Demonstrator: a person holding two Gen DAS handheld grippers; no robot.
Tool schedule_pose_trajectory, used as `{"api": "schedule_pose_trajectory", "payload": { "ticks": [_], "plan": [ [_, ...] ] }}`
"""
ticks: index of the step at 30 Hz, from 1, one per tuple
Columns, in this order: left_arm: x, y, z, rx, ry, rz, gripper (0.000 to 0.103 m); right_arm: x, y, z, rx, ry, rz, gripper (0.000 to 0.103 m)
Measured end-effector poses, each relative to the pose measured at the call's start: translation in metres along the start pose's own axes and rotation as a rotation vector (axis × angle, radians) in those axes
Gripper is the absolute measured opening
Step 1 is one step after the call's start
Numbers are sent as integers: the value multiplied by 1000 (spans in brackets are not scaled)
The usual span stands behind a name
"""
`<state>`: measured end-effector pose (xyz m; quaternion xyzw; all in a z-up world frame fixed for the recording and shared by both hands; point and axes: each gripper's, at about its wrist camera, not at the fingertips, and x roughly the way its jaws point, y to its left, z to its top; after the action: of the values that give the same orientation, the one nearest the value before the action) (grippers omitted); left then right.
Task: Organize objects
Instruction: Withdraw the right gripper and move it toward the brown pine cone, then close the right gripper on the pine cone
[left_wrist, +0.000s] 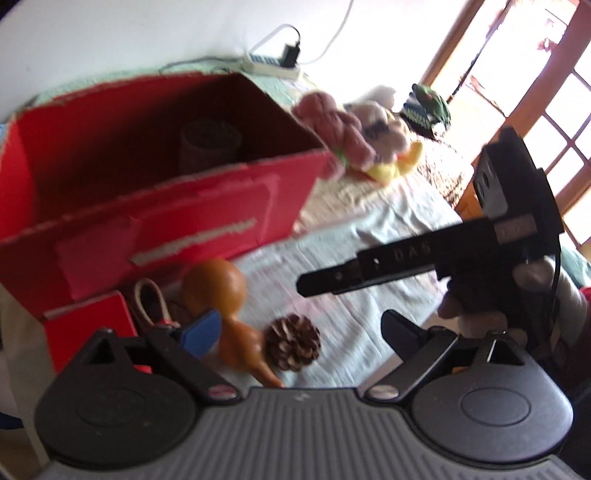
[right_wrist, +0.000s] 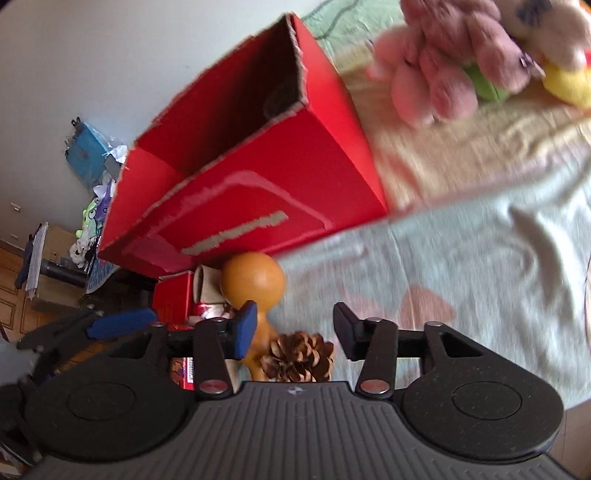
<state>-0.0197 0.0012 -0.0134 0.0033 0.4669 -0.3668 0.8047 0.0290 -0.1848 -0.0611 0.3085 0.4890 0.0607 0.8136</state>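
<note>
Both tongs open, nothing gripped. Left tongs hover over pinecone and wooden gourd on bed sheet. Right tongs same spot, pinecone right between open jaws, not pinched, gourd just left of it. Big red box sits far left, open top, dark cylinder thing inside. Plush toys piled far right of box. Small red box near left. Pics pretty blurry.

A bed with pale covers carries a red box. Beside it lie a gourd, a pinecone and plush toys.
</note>
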Motion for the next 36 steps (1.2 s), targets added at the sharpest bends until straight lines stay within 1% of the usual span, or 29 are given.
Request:
{"api": "schedule_pose_trajectory", "payload": {
  "ticks": [1, 3, 4, 6, 8, 12, 15, 17, 18, 19, 21, 24, 26, 28, 29, 34, 36],
  "plan": [
    [6, -2, -1, -4, 17, -13, 93, 1, -2, -2, 10, 15, 2, 60],
    [14, -4, -4, -4, 45, -36, 90, 4, -5, -4, 29, 44, 8, 60],
    [20, -6, -4, 4, 55, -27, 88, 5, -7, -5, 39, 56, 13, 60],
    [29, -8, -4, 18, 74, -1, 82, 11, -11, -5, 55, 80, 21, 62],
    [35, -7, -4, 10, 91, -3, 78, 15, -14, -6, 72, 105, 15, 62],
    [46, -7, -5, -1, 119, 5, 66, 23, -20, -9, 93, 149, 33, 62],
    [54, -6, -6, -16, 140, 0, 63, 27, -23, -10, 104, 168, 53, 62],
    [57, -8, -6, -12, 135, 23, 61, 28, -25, -10, 113, 178, 65, 61],
    [59, -7, -6, -14, 140, 28, 57, 29, -26, -10, 118, 180, 72, 61],
    [61, -6, -7, -22, 148, 25, 53, 29, -27, -10, 124, 185, 80, 60],
    [64, -5, -7, -37, 161, 18, 51, 29, -29, -10, 141, 194, 97, 58],
    [66, -8, -7, -27, 162, 23, 48, 31, -35, -11, 181, 220, 136, 51],
    [66, -10, -7, -18, 163, 28, 45, 27, -36, -12, 192, 211, 141, 47],
    [66, -11, -5, -16, 163, 20, 39, 23, -36, -11, 177, 192, 129, 43],
    [66, -12, -4, -15, 163, 17, 35, 20, -37, -10, 174, 187, 123, 43],
    [67, -20, 4, 13, 150, 1, 30, 12, -40, -11, 180, 155, 106, 43],
    [63, -26, 10, 35, 129, -9, 30, 5, -39, -9, 176, 136, 100, 43]
  ]
}}
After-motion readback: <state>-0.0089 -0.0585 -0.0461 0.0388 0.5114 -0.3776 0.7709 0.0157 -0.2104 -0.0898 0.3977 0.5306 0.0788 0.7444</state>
